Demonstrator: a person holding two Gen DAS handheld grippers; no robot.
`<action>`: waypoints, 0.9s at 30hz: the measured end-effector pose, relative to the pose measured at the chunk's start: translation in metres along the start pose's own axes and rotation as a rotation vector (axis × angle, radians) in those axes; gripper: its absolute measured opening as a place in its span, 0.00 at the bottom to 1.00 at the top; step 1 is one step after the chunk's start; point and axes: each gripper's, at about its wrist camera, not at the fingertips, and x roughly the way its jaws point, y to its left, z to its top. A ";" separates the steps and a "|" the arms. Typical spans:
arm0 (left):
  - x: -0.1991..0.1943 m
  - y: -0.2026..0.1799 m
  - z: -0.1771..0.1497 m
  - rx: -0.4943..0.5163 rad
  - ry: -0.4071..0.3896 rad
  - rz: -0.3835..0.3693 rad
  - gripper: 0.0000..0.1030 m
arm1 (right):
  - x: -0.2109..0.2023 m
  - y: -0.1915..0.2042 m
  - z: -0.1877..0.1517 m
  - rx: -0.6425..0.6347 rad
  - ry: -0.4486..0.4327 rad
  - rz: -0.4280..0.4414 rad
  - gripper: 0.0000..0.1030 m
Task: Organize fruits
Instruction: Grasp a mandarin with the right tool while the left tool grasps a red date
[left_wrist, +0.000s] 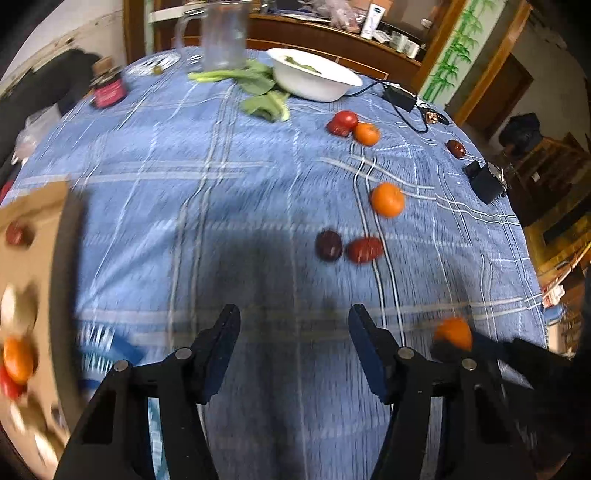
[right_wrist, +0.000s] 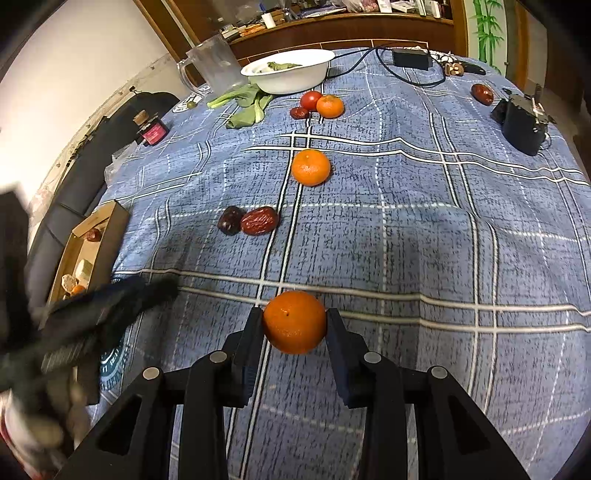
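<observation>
My right gripper (right_wrist: 295, 315) is shut on a mandarin (right_wrist: 294, 322), held just above the blue checked tablecloth (right_wrist: 406, 240). That mandarin (left_wrist: 453, 332) also shows at the lower right of the left wrist view. My left gripper (left_wrist: 294, 314) is open with only cloth between its fingers. In the right wrist view it is a blur (right_wrist: 110, 302) beside the cardboard box (right_wrist: 110, 229). The box (left_wrist: 40, 206) holds a mandarin, a date and other pieces. Loose on the cloth ahead lie a mandarin (left_wrist: 387, 199), two dates (left_wrist: 364, 249), and a tomato (left_wrist: 345, 120) with another mandarin (left_wrist: 366, 133).
A white bowl (left_wrist: 314, 79), leafy greens (left_wrist: 255, 79) and a clear pitcher (left_wrist: 223, 37) stand at the back. A small jar (left_wrist: 108, 86) is at the back left. A black device (left_wrist: 485, 181), a single date (left_wrist: 456, 148) and a cable lie near the right edge.
</observation>
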 end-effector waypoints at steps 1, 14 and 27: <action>0.008 -0.002 0.007 0.012 0.013 -0.004 0.56 | -0.002 0.000 -0.003 0.000 0.000 -0.002 0.35; 0.050 -0.085 0.040 0.468 0.054 -0.089 0.50 | -0.006 -0.019 -0.028 0.077 0.026 -0.036 0.35; 0.066 -0.074 0.032 0.496 0.067 -0.049 0.19 | -0.008 -0.024 -0.029 0.101 0.021 -0.047 0.35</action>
